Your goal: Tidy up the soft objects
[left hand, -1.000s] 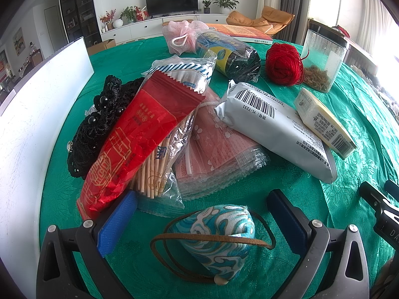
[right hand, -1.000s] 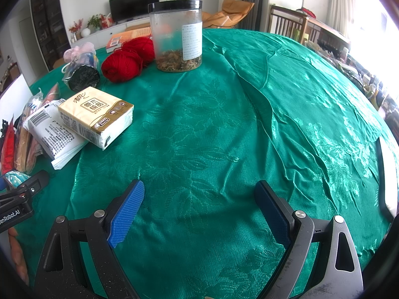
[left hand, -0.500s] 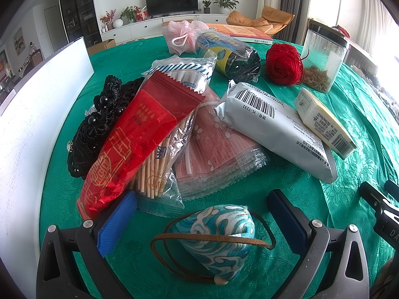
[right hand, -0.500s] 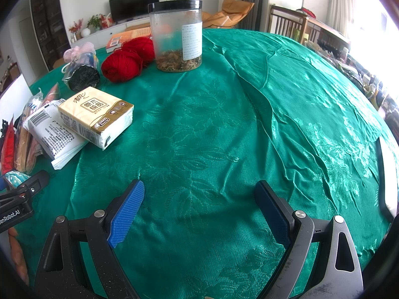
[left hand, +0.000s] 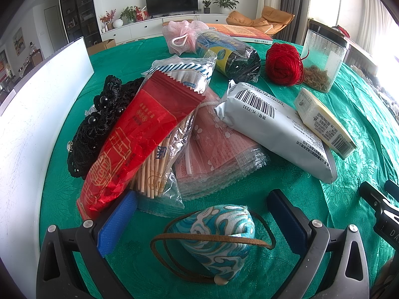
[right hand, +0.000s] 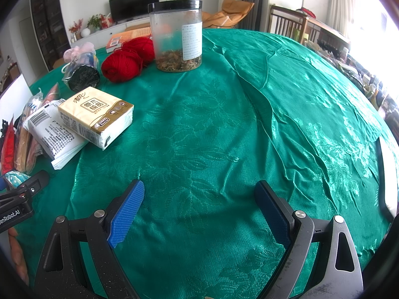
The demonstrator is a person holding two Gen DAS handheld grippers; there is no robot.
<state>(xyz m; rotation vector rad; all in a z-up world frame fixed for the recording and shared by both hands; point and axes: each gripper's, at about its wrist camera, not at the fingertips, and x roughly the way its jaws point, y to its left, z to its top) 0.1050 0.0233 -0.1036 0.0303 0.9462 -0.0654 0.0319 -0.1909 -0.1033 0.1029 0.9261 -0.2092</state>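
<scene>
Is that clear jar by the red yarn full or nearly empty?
Nearly empty: the clear jar holds only a shallow brown layer at its bottom, lid on.

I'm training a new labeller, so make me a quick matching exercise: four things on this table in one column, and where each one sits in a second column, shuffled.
Things:
1. blue patterned pouch
2. yellow tissue pack
3. red yarn
4. pink bath pouf

Places:
A. leaning on the white packet
B. far end of the pile, behind the bagged roll
C. between the open fingers of the left claw
D. beside the clear jar

Pairs: 1-C, 2-A, 3-D, 4-B
</scene>
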